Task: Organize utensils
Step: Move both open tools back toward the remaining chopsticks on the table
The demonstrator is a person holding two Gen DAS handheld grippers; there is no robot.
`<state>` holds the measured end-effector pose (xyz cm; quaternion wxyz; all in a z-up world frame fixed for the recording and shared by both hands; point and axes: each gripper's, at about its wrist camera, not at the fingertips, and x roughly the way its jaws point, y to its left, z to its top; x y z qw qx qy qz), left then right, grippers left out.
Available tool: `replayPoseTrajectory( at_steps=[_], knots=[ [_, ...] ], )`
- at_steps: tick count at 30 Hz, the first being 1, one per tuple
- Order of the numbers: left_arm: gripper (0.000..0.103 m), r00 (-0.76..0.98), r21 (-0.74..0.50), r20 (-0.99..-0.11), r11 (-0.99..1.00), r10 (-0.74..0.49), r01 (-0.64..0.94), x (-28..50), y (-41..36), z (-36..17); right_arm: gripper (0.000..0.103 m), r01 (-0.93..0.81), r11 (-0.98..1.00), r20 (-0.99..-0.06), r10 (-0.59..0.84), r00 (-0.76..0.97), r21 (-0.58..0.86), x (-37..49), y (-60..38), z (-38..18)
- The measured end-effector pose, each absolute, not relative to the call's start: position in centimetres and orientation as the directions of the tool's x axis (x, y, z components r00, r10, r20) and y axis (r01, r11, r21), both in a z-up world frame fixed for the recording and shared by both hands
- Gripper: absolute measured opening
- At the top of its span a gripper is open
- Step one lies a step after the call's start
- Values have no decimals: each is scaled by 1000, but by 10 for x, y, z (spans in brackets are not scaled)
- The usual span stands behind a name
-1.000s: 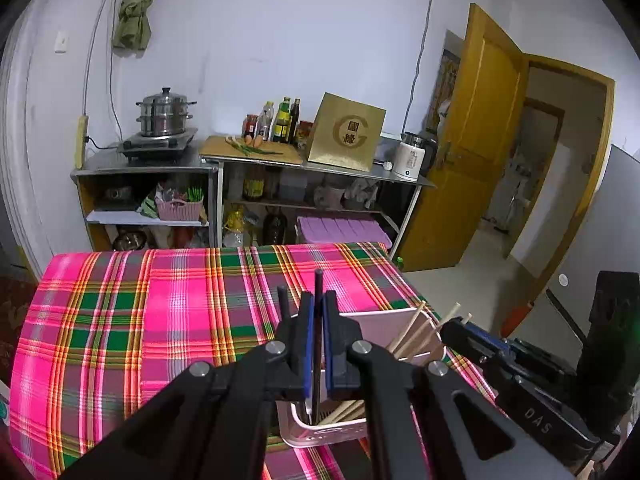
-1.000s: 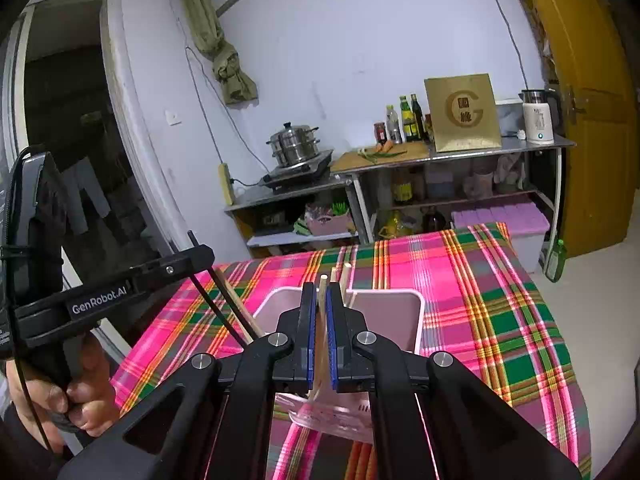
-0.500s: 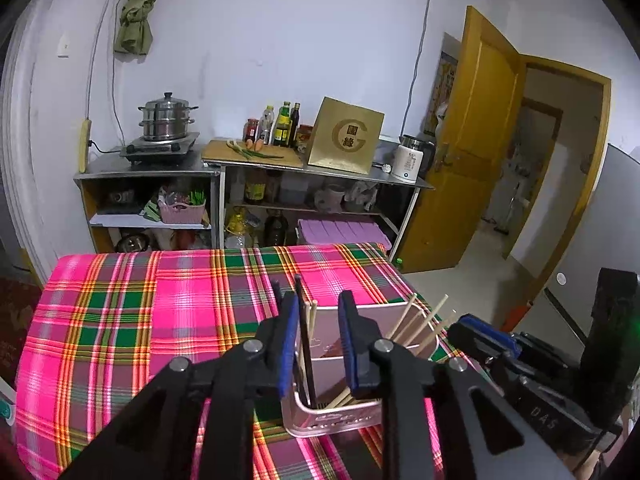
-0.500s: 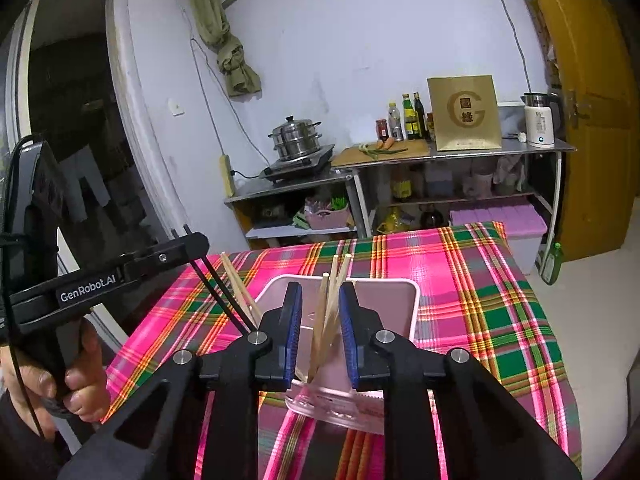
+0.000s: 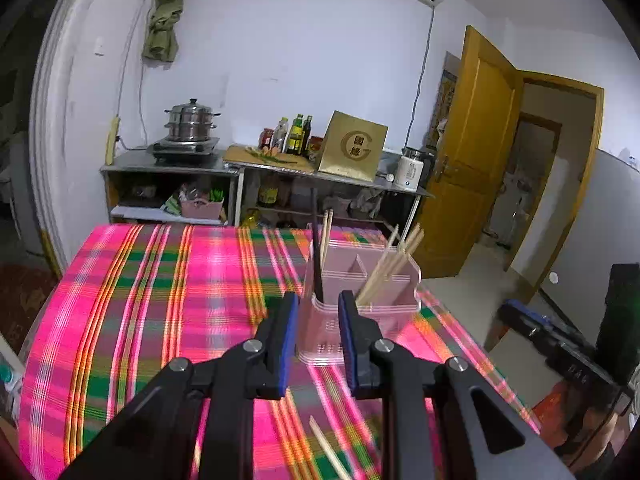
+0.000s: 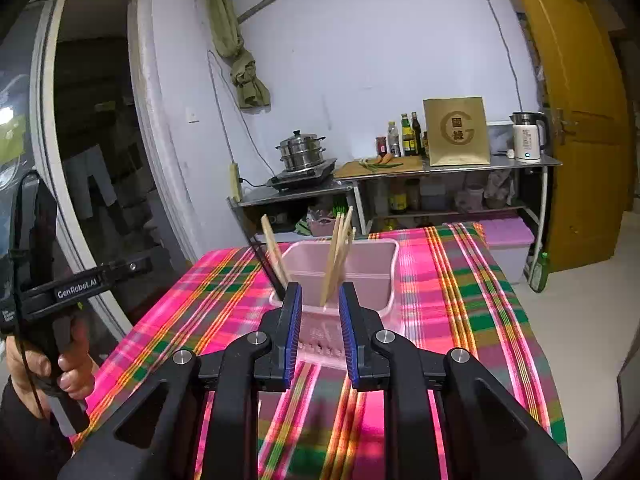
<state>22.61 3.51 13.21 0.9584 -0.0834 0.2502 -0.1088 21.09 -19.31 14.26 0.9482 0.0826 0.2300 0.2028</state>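
A pink utensil holder (image 5: 360, 296) with compartments stands on the plaid tablecloth (image 5: 160, 300). Black chopsticks (image 5: 316, 248) lean in its left compartment and several wooden chopsticks (image 5: 392, 268) in its right one. My left gripper (image 5: 318, 332) is open and empty, just short of the holder. A loose wooden chopstick (image 5: 326, 450) lies on the cloth below it. In the right wrist view the holder (image 6: 360, 272) holds wooden chopsticks (image 6: 338, 252) and black ones (image 6: 268, 268). My right gripper (image 6: 319, 328) is open and empty in front of it. The left gripper's handle (image 6: 52, 292) shows at the left.
A metal shelf unit (image 5: 256, 176) with a steamer pot (image 5: 192, 120), bottles, a gold box (image 5: 354, 148) and a kettle stands behind the table. A yellow door (image 5: 476, 152) stands open at the right. The table's right edge (image 5: 460, 320) drops to the floor.
Both grippers opened and let their chopsticks drop into the holder. Both have since pulled back and away from the holder.
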Motion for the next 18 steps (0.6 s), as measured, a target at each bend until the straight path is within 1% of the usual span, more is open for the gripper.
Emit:
replayPoseTrajectory(
  at_steps=[6,13,16,18],
  knots=[
    [22,854,-192,-471,971,-221,146,168,38,103,20,-356,901,-420,431,799,247,156,-197,121],
    [22,854,-167,-486,979,-184,115,118,41,81,20,-372,898,-436,439,785,236,109,-193,104],
    [27,853,-163,-494,982,-167,98,101,45,71,20,-373,898,-433,440,786,234,93,-193,101],
    [28,850,-157,-503,984,-156,87,94,47,66,20,-377,894,-435,447,782,242,85,-192,99]
  ],
)
